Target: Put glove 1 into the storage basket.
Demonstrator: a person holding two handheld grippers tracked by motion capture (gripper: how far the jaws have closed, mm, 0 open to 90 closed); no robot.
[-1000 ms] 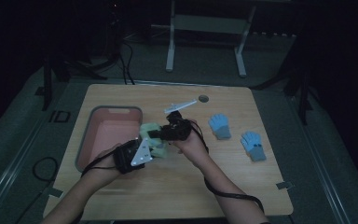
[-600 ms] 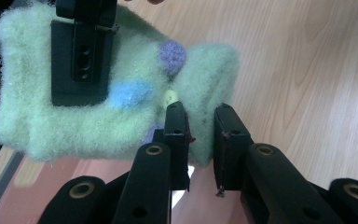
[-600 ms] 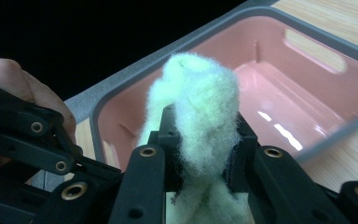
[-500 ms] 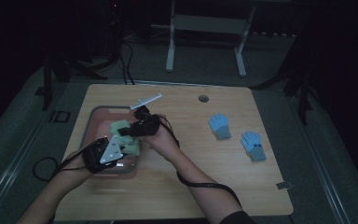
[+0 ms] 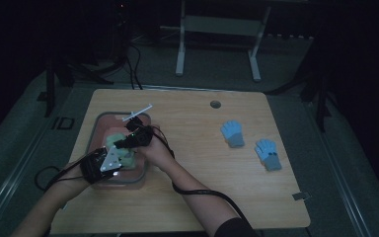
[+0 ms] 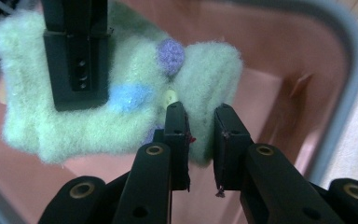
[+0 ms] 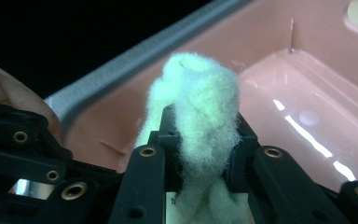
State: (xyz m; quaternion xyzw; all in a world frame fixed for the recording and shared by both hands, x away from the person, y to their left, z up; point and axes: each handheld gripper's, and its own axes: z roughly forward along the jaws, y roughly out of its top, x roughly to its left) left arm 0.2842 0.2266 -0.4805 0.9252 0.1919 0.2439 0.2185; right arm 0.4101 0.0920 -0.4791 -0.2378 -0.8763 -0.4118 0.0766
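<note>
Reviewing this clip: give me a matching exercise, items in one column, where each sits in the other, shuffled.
Items:
1. green fuzzy glove
2. pink bin
3. blue gloves
4. round hole

Places:
A. far edge of the table top
B. lying on the right part of the table
C. pinched by both hand-held grippers over the bin
D. left part of the table

Pairs: 1-C, 2-D, 3-B, 4-A
</note>
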